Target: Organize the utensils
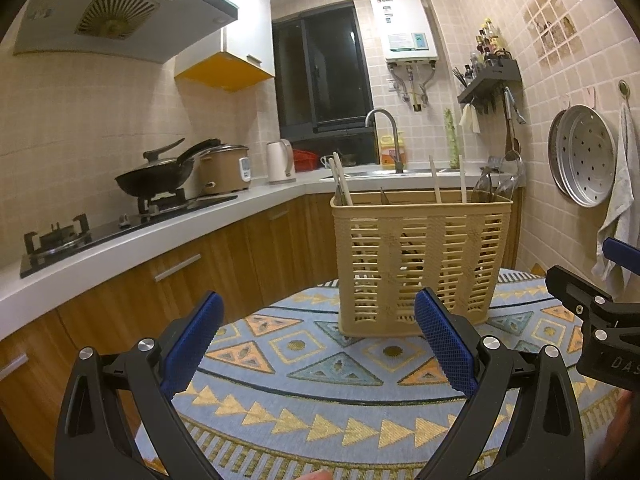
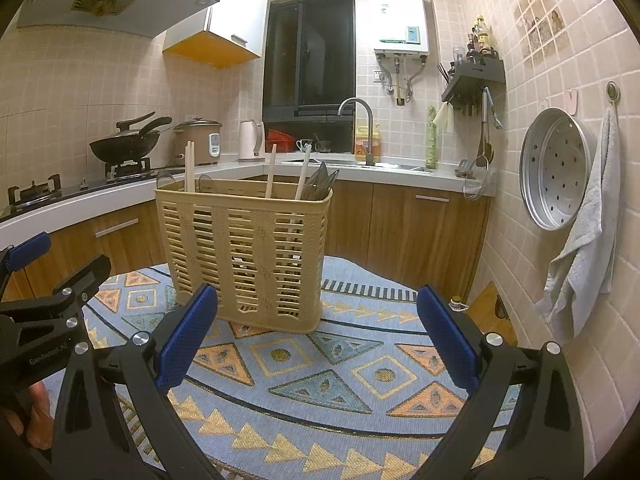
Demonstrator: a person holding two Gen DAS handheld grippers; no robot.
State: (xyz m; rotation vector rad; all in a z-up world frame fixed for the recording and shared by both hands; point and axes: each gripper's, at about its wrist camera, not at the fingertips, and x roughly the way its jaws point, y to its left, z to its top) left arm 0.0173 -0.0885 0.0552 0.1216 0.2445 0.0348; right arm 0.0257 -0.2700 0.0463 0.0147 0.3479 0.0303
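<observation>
Left claw (image 1: 320,336), right claw (image 2: 318,330) agape, level, facing utensil basket (image 1: 420,256).

Slatted walls of the utensil basket (image 2: 244,256) hid the lower chopsticks (image 2: 189,166) and plastic cutlery (image 2: 320,186); the right gripper (image 1: 600,312) was cut off by the frame's edge.

A black wok (image 1: 154,178) sits on the gas stove (image 1: 120,220), just beside a beige rice cooker (image 1: 224,170) and a white kettle (image 1: 281,160). A curved faucet (image 2: 360,128) stands at the sink. A perforated metal tray (image 2: 554,168) and grey towel (image 2: 584,240) hang on the tiled wall. A patterned blue cloth (image 2: 320,384) covers the bench.
</observation>
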